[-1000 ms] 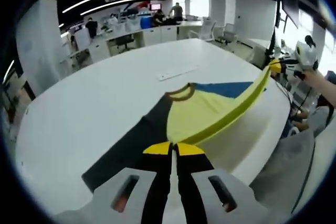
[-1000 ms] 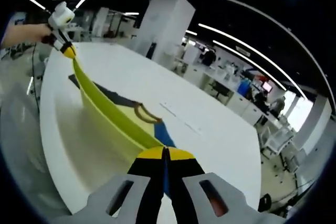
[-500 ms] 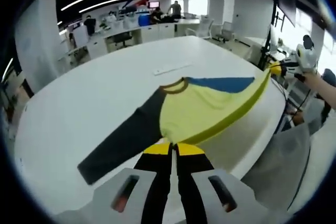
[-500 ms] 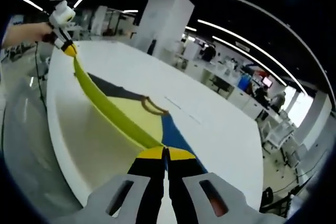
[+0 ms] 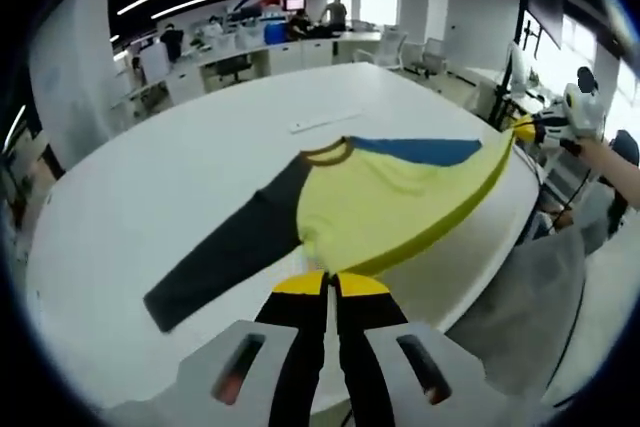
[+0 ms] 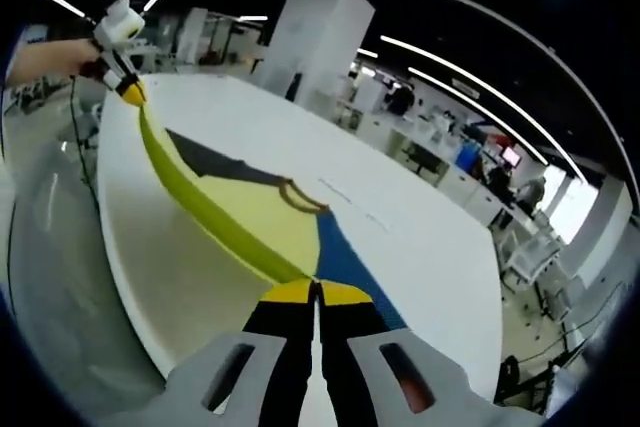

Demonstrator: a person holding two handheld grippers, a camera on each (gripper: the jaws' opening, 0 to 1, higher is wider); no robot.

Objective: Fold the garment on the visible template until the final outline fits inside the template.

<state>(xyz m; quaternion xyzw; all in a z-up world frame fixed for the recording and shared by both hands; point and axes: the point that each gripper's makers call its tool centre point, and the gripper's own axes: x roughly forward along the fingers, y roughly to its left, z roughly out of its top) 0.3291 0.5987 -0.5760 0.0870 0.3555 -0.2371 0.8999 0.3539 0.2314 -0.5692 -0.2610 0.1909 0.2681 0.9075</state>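
Garment hem stretched between both claws (sleeves on table).

The left gripper view looks from the near edge of the round white table across it toward 12 o'clock, with the shirt close ahead and the right gripper at 2 o'clock. The right gripper view faces along the same table edge, the left gripper at 10 o'clock. Both views share the shirt, the tabletop and the office desks beyond.
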